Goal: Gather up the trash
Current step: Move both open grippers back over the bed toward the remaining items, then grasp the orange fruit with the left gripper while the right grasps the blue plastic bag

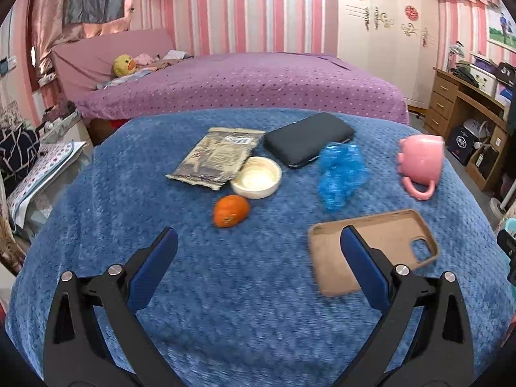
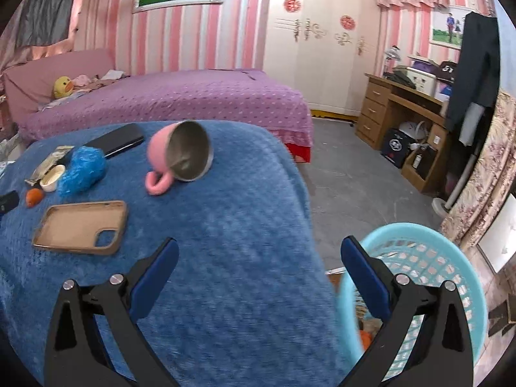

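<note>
A: Left gripper (image 1: 258,245) first. Jaws spread wide, nothing between them, hovering low over the blue blanket (image 1: 225,306). It is angled forward and slightly down, toward the cluster of items ahead.

B: Right gripper (image 2: 259,253)?

A: Also spread wide and empty. It hangs over the blanket's right edge, its right finger in front of the turquoise basket (image 2: 451,258), which stands just beside the table on the floor. My guess is the basket sits there so trash drops in with a short swing.

B: Anything in the basket?

A: Something orange low inside, partly hidden by the finger. I cannot tell what.

B: Trash candidates on the blanket?

A: 3 likely ones, as I judge it: the orange peel (image 1: 230,211) nearest the left gripper, the flattened snack wrapper (image 1: 214,158) behind it, and the crumpled blue plastic (image 1: 342,174) to the right. The wrapper's corner touches a small cream dish (image 1: 256,177).

B: And what stays?

A: Probably the tan phone case (image 1: 396,242), lying open side up, with the left gripper's right finger in front of it, the black pouch (image 1: 308,143) at the back, and the pink mug (image 1: 419,161) tipped on its side, handle toward the camera.

B: Next move?

A: The peel looks the easiest reach for the left gripper.
</note>
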Demonstrator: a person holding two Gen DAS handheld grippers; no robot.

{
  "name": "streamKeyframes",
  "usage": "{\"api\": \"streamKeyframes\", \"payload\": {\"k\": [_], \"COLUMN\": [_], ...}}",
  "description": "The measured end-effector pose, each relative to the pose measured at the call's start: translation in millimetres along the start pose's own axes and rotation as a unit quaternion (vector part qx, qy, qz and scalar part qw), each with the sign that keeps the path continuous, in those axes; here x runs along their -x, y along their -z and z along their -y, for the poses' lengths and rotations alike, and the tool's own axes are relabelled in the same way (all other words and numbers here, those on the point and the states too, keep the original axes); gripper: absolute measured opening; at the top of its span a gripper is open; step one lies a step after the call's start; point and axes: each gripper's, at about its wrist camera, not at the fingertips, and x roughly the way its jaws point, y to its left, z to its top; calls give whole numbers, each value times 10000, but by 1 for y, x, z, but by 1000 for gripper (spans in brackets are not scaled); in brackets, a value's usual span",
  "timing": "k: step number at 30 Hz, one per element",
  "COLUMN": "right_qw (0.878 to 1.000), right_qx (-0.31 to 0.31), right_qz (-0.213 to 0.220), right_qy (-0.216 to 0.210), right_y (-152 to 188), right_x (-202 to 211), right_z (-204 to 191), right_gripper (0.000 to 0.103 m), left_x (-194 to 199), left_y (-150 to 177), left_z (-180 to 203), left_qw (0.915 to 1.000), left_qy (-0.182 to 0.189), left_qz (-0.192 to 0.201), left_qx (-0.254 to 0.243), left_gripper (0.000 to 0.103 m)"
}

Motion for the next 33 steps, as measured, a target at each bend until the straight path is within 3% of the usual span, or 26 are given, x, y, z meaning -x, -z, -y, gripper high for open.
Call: {"api": "streamKeyframes", "payload": {"k": [12, 17, 26, 31, 33], "right_qw": [9994, 9987, 9980, 9974, 9971], "right_qx": [68, 337, 256, 314, 352], "right_qz": [-92, -203, -300, -325, -318], "right_qy": [-314, -320, -488, -570, -594], "right_y": [-2, -6, -16, -19, -21], "right_x": [-13, -23, -36, -40, -41], "right_z": [-38, -51, -57, -69, -77], "right_gripper": [98, 98, 98, 98, 98], "left_x": [-36, -52, -78, -93, -93], "left_y": [5, -2, -17, -18, -18], "left_z": [-45, -62, -43, -37, -42], "left_qw": [9984, 9973, 9978, 9949, 9939], "left_qy": [-185, -69, 99, 461, 605], "left_qz": [-421, -498, -635, -898, -902], "left_qx": [324, 532, 186, 52, 189], "left_gripper": [97, 97, 93, 45, 34]}}
